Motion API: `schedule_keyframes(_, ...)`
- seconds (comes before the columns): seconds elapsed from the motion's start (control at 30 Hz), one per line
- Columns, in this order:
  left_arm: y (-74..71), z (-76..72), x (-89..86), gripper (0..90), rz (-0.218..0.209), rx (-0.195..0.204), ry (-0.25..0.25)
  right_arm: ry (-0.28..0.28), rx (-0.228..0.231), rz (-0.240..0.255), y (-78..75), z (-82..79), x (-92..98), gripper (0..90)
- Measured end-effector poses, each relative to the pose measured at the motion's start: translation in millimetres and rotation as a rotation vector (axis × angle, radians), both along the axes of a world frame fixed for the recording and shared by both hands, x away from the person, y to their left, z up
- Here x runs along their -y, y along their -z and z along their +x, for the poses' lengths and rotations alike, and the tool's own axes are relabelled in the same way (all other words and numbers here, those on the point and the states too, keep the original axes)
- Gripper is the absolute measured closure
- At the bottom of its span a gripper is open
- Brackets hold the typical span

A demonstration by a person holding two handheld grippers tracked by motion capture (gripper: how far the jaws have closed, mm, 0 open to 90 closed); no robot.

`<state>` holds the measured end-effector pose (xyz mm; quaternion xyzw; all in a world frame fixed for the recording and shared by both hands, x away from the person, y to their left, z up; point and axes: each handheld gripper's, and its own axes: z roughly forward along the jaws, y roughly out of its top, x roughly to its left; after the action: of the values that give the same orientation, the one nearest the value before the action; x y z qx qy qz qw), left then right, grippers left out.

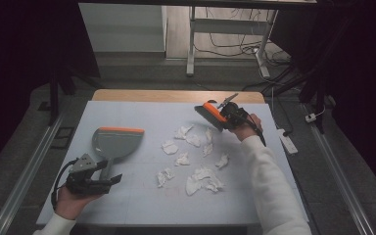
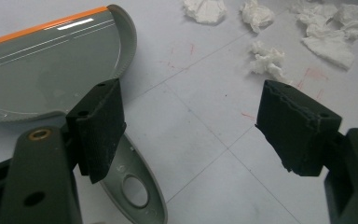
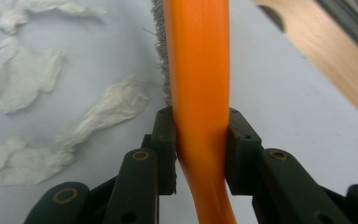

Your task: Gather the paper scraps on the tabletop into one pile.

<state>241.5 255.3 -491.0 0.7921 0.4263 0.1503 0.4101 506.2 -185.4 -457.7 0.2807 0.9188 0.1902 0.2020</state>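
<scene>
A grey dustpan (image 1: 112,142) with an orange front edge lies at the left of the white table mat, its handle toward me. My left gripper (image 1: 108,180) hovers over that handle (image 2: 137,189), jaws wide open and gripping nothing; the pan (image 2: 51,70) lies just beyond. My right gripper (image 1: 227,113) is at the far right, shut on the orange handle of a hand brush (image 1: 209,113). The handle (image 3: 200,70) runs up between the pads, grey bristles on its left side. Several crumpled white paper scraps (image 1: 196,156) lie between pan and brush.
The white mat (image 1: 127,210) covers a wooden table whose bare far edge (image 1: 176,95) shows behind the brush. Scraps (image 2: 265,58) lie to the upper right of the left gripper and others (image 3: 107,112) left of the brush. A power strip (image 1: 288,141) sits off the table's right side.
</scene>
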Motion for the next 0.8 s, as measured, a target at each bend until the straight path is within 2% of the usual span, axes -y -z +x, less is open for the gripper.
schedule_keyframes(0.03, 0.2, -0.1, -0.6, 24.3, -0.002, 0.0, -0.002, -0.022, -0.011, -0.011, 1.5, -2.3, -2.9, 69.1)
schedule_keyframes(0.07, 0.2, -0.2, -1.1, 24.4, -0.002, 0.0, -0.002, -0.068, -0.038, -0.024, 1.3, -10.4, -8.7, 69.2)
schedule_keyframes(0.13, 0.2, -0.5, -1.4, 24.3, -0.006, 0.001, 0.0, -0.123, -0.058, -0.055, 1.9, -23.7, -14.4, 69.6)
schedule_keyframes(0.17, 0.0, -0.9, -1.3, 24.3, -0.006, 0.003, 0.0, -0.123, -0.058, -0.055, 1.9, -23.7, -14.4, 69.6)
schedule_keyframes(0.27, -0.7, -1.9, -2.3, 24.4, -0.011, 0.009, 0.002, -0.19, -0.097, -0.047, 0.2, -44.6, -16.3, 69.7)
schedule_keyframes(0.3, -0.9, -1.8, -2.7, 24.4, -0.016, 0.009, 0.001, -0.2, -0.101, -0.04, -1.9, -49.4, -15.5, 69.6)
schedule_keyframes(0.37, -1.2, -1.6, -3.1, 24.5, -0.021, 0.011, -0.001, -0.19, -0.059, -0.002, -13.5, -54.2, -11.8, 69.7)
schedule_keyframes(0.43, -1.7, -1.2, -2.6, 24.6, -0.023, 0.013, 0.001, -0.179, -0.045, 0.018, -17.8, -52.6, -11.3, 69.7)
schedule_keyframes(0.47, -1.9, -1.0, -2.2, 24.6, -0.022, 0.014, 0.002, -0.161, -0.018, 0.05, -24.1, -46.0, -12.3, 69.7)
schedule_keyframes(0.5, -1.9, -0.9, -1.7, 24.6, -0.022, 0.014, 0.002, -0.151, -0.004, 0.058, -26.3, -41.6, -13.7, 69.6)
schedule_keyframes(0.6, -1.4, -0.1, -1.3, 24.6, -0.021, 0.011, 0.003, -0.114, 0.021, 0.111, -28.7, -25.2, -19.7, 69.7)
schedule_keyframes(0.63, -1.3, 0.0, -1.6, 24.6, -0.021, 0.01, 0.003, -0.114, 0.021, 0.111, -28.7, -25.2, -19.7, 69.7)
schedule_keyframes(0.7, -1.4, -0.2, -2.4, 24.6, -0.023, 0.012, 0.002, -0.091, 0.04, 0.129, -26.9, -13.8, -25.6, 69.7)
schedule_keyframes(0.73, -1.3, -0.3, -2.9, 24.6, -0.024, 0.012, 0.001, -0.077, 0.058, 0.131, -22.9, -3.0, -32.9, 69.7)
schedule_keyframes(0.8, -1.1, -0.5, -4.1, 24.6, -0.027, 0.012, 0.0, -0.074, 0.06, 0.125, -20.4, 1.9, -37.1, 69.7)
